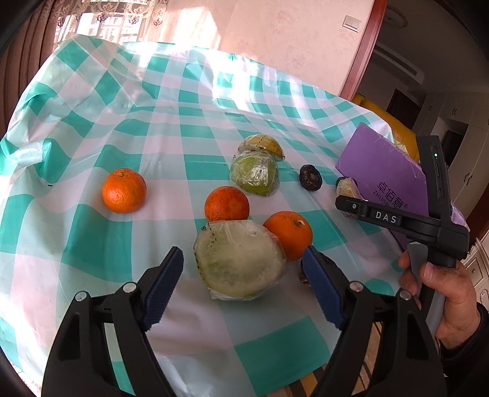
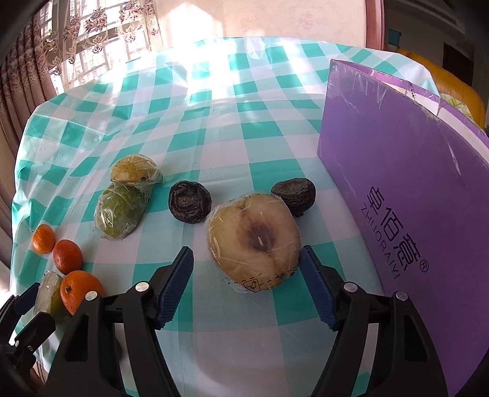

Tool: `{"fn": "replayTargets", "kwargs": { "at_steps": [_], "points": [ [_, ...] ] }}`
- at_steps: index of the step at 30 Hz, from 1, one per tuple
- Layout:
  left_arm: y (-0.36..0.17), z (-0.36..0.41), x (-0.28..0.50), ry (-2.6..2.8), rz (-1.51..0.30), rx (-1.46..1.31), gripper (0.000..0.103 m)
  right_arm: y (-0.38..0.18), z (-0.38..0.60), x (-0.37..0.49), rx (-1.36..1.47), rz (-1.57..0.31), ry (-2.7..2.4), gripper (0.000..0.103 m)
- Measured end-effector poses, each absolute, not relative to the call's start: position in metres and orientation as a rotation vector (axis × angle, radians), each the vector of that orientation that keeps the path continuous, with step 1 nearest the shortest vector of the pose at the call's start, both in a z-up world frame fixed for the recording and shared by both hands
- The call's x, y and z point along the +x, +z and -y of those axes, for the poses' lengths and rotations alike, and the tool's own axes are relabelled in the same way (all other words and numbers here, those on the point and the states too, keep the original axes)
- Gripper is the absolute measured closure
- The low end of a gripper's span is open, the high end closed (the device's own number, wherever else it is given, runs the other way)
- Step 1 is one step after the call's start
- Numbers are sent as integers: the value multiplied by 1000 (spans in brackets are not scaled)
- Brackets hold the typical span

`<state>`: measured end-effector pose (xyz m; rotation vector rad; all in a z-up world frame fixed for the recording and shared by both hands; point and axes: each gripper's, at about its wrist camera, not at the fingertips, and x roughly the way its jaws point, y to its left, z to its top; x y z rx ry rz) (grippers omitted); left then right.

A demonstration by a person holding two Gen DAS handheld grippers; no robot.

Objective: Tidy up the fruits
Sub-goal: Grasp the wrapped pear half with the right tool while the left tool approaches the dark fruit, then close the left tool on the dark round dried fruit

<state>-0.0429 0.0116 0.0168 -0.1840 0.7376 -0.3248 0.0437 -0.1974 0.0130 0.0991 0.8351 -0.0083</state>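
The left hand-held gripper (image 1: 244,278) stands part open around a wrapped pale fruit half (image 1: 240,259) at lower centre, pads not touching. The right hand-held gripper (image 2: 247,284) likewise straddles a wrapped cut fruit (image 2: 253,241) on the table (image 2: 214,122).

surface: teal-and-white checked cloth (image 2: 244,128) | window: lace curtain (image 2: 101,27) | wall: light switch (image 1: 351,22) | beyond: yellow seat (image 1: 394,125)

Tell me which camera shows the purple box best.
The right wrist view: the purple box fills its right side, with the printed front face and open top edge plain. In the left wrist view the box is small at the right edge, partly hidden behind the right gripper.
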Motion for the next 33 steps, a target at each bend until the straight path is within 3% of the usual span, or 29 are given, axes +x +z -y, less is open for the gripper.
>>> {"fn": "replayTargets", "kwargs": {
  "at_steps": [2, 7, 8, 11, 22, 24, 29, 33],
  "points": [
    [16, -10, -41, -323, -746, -177, 26, 12, 199, 44, 115, -839, 7, 45],
    [12, -10, -38, -326, -765, -177, 36, 11, 200, 44, 119, -839, 14, 45],
    [11, -10, -37, -329, -770, -178, 42, 11, 199, 44, 114, -840, 14, 44],
    [10, -10, -37, -326, -773, -182, 45, 11, 200, 44, 116, -842, 9, 37],
    [10, -10, -36, -327, -775, -184, 44, 19, 200, 42, 124, -795, 21, 37],
    [10, -11, -37, -325, -771, -183, 32, 16, 199, 45, 128, -809, 47, 43],
    [11, -10, -38, -323, -764, -181, 30, 16, 198, 44, 139, -802, 74, 45],
    [28, -11, -57, -307, -646, -156, 31, 20, 200, 36, 148, -777, 95, 45]
  ]
}}
